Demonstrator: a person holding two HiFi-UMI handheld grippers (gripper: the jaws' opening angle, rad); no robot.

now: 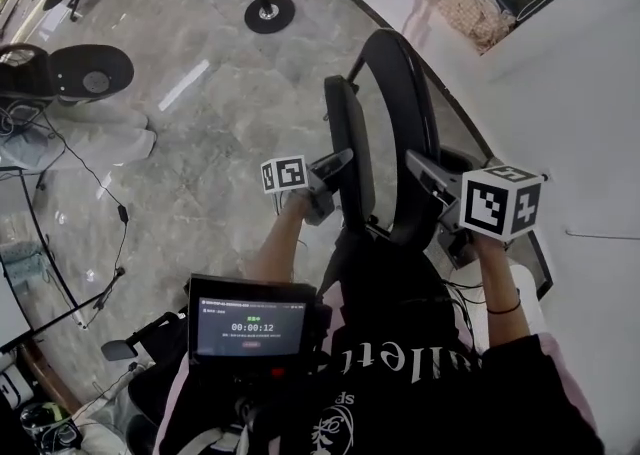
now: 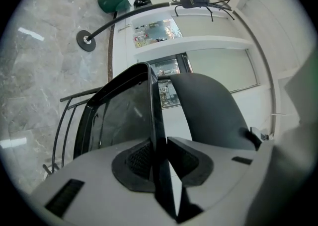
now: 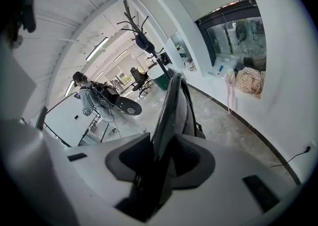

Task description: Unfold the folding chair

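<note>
Clamping the folding chair [image 1: 352, 138], left gripper [image 1: 335, 169] level, right gripper [image 1: 424, 177] tilted down

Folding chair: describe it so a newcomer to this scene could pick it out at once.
On the marble floor, beside the white wall, stands the folding chair. Black, with a thin seat and hooped back, it alone is held by the left hand-held gripper and right hand-held gripper; the round black seat stands apart.

Right gripper [image 3: 160, 156]: jaws closed on chair [image 3: 174, 102] edge, both pads touching. Person [image 3: 88, 98] stands in background.
</note>
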